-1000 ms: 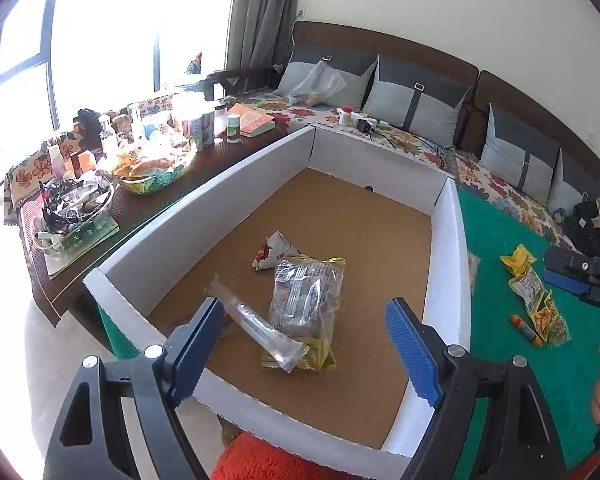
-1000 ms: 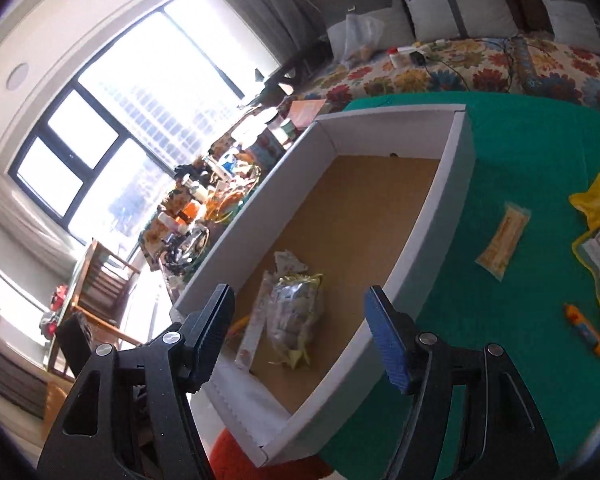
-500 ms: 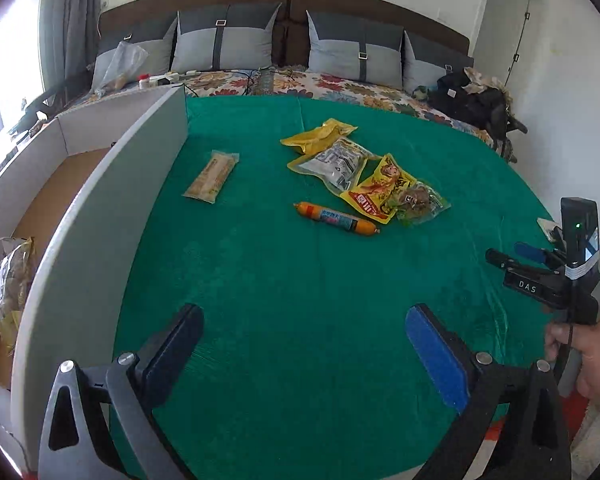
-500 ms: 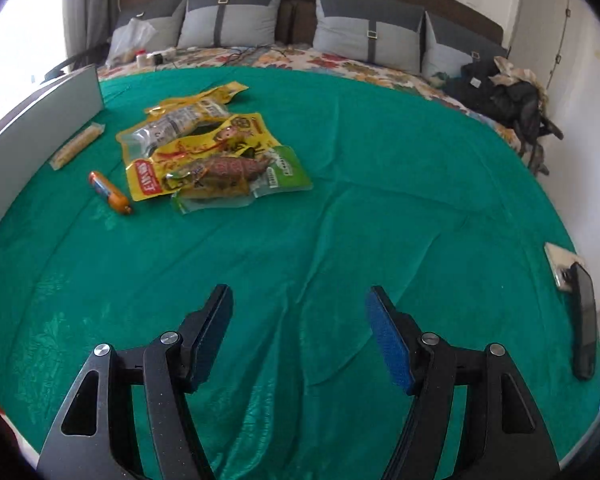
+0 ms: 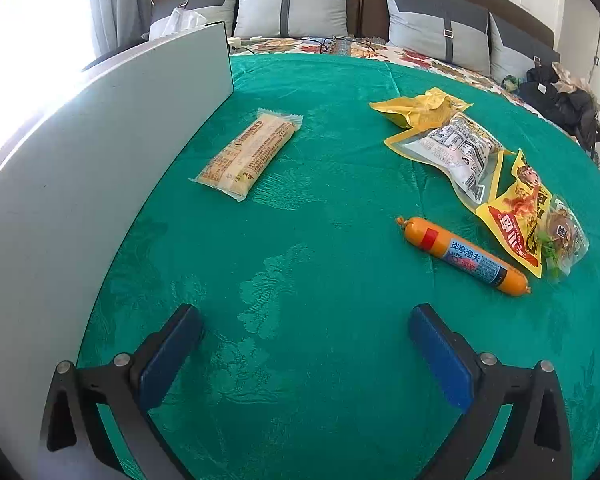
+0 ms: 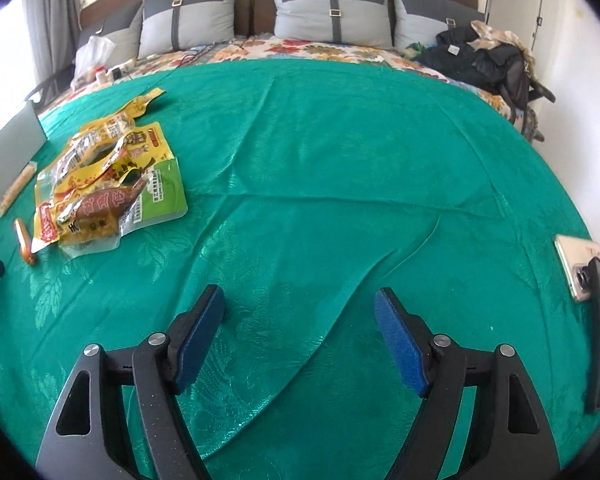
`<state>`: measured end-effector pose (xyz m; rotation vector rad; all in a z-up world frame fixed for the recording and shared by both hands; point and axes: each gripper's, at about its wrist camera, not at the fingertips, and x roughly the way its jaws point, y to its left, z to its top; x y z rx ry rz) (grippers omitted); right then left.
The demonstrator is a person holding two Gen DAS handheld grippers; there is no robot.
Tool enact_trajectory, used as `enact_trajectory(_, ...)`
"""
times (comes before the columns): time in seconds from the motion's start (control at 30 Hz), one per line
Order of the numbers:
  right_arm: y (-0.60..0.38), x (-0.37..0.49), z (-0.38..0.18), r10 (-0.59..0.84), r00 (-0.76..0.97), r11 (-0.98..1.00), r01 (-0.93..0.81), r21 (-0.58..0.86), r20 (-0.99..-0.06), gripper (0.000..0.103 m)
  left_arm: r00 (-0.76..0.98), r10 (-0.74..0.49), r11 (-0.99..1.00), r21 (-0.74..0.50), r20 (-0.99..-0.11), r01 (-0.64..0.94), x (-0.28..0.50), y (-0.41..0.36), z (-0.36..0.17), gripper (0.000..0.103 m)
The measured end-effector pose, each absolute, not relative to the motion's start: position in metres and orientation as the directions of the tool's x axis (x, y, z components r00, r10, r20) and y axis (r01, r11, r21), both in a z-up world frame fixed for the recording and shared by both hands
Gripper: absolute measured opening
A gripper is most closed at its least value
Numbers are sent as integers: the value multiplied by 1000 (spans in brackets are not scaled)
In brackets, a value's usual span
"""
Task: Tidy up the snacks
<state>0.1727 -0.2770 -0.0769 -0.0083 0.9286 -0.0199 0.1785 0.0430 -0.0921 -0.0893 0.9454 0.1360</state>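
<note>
On the green cloth (image 5: 300, 240) lie a pale biscuit pack (image 5: 249, 154), an orange sausage stick (image 5: 464, 256) and a heap of yellow snack bags (image 5: 460, 148). The white box wall (image 5: 100, 152) stands at the left. My left gripper (image 5: 304, 344) hovers over bare cloth short of the snacks, its jaws opening wide with nothing between them. In the right wrist view the snack bags (image 6: 108, 184), sausage (image 6: 24, 240) and biscuit pack (image 6: 16, 188) sit far left. My right gripper (image 6: 300, 332) is over bare cloth, jaws opening, nothing between them.
Two phones (image 6: 580, 276) lie at the cloth's right edge. Grey cushions (image 5: 292, 4) and a floral cover (image 6: 300, 48) line the back. Dark clothing (image 6: 484, 60) is piled at the back right. A white plastic bag (image 6: 96, 56) sits at the back left.
Both grippers swung right, away from the box and over the green cloth, then sank closer to it. The left now faces the biscuit pack and sausage. Both jaws stand wider than before.
</note>
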Motion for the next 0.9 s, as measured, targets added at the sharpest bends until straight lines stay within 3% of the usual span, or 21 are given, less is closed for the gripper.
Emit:
enact_trajectory(0.23, -273, 179, -79, -25, 585, 1000, 9, -23, -811, 95, 578, 75, 988, -19, -813, -156, 178, 44, -92, 103)
enact_trajectory(0.9, -273, 179, -81, -25, 584, 1000, 10, -24, -811, 96, 577, 75, 988, -20, -813, -156, 179, 44, -92, 103)
